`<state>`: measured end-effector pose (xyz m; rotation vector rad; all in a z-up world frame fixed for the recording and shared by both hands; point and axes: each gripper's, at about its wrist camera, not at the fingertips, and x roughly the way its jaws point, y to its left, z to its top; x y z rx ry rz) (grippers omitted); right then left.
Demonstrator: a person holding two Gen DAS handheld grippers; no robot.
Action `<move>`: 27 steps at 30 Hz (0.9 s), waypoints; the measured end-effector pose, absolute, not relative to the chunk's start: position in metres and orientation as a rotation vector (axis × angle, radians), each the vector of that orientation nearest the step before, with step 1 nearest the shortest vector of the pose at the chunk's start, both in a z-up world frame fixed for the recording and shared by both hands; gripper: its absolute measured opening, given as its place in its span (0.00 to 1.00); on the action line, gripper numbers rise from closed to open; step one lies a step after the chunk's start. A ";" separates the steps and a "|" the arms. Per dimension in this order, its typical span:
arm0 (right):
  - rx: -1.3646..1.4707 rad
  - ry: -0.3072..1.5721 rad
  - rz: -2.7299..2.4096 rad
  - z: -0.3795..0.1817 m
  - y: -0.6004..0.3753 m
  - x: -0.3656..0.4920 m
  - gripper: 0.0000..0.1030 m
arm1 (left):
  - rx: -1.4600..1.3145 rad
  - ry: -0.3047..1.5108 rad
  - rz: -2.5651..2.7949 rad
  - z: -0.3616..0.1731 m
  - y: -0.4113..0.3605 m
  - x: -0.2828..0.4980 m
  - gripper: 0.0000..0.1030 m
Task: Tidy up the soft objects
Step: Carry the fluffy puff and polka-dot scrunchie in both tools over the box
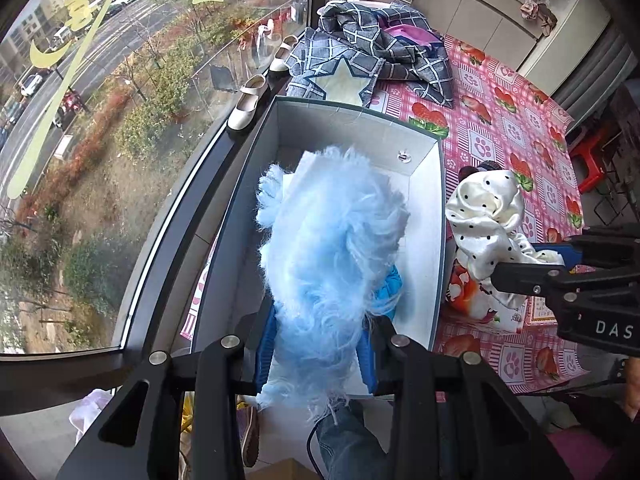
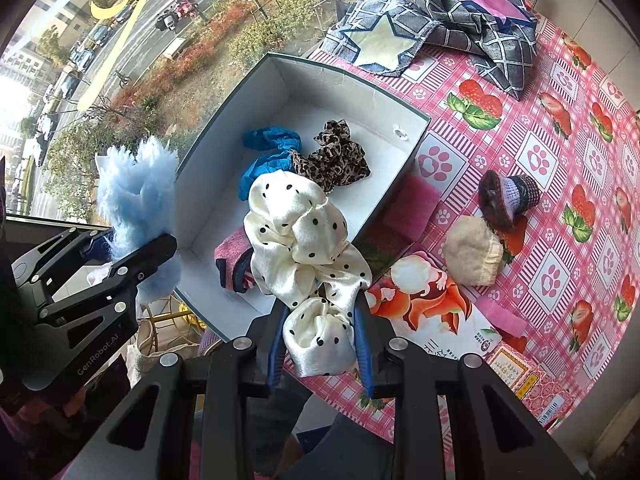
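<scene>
both hands carry a soft item over/near the open box (image 2: 400, 109) on the tabletop (image 2: 552, 152). left gripper (image 1: 318, 344): jaws clamped on the fluffy blue piece (image 1: 332, 248), which hangs straight below them, inside the box outline in the left wrist view, w/ its long axis running away along the box's length. so for the left hand the drop spot lies directly under the jaws; looks like only lowering + letting go is left, imo.

right gripper (image 2: 320, 344): jaws clamped on the cream polka-dot scrunchie (image 2: 304, 248). it bunches up ahead of the jaws, over the near corner of the box in the right wrist view; in the left wrist view it seems to sit just outside the right wall, so can't tell for sure if it's over the inside yet. prob needs a shift toward the box middle before release.

already in the box: a blue scrunchie (image 2: 268, 152), a leopard-print scrunchie (image 2: 336, 156), a pink-and-navy piece (image 2: 234, 258) at the near end. still out on the tabletop, right of the box: a cream cap-like item (image 2: 472, 250), a dark knit piece (image 2: 508, 196), pink pads (image 2: 416, 200). the right hand is nearer to those.
</scene>
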<state>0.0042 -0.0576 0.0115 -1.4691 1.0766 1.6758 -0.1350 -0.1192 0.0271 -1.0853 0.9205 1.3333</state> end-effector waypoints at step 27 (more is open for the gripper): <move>-1.440 1.171 1.672 0.000 -0.040 -0.028 0.29 | -1.215 0.939 1.339 0.002 -0.097 -0.143 0.37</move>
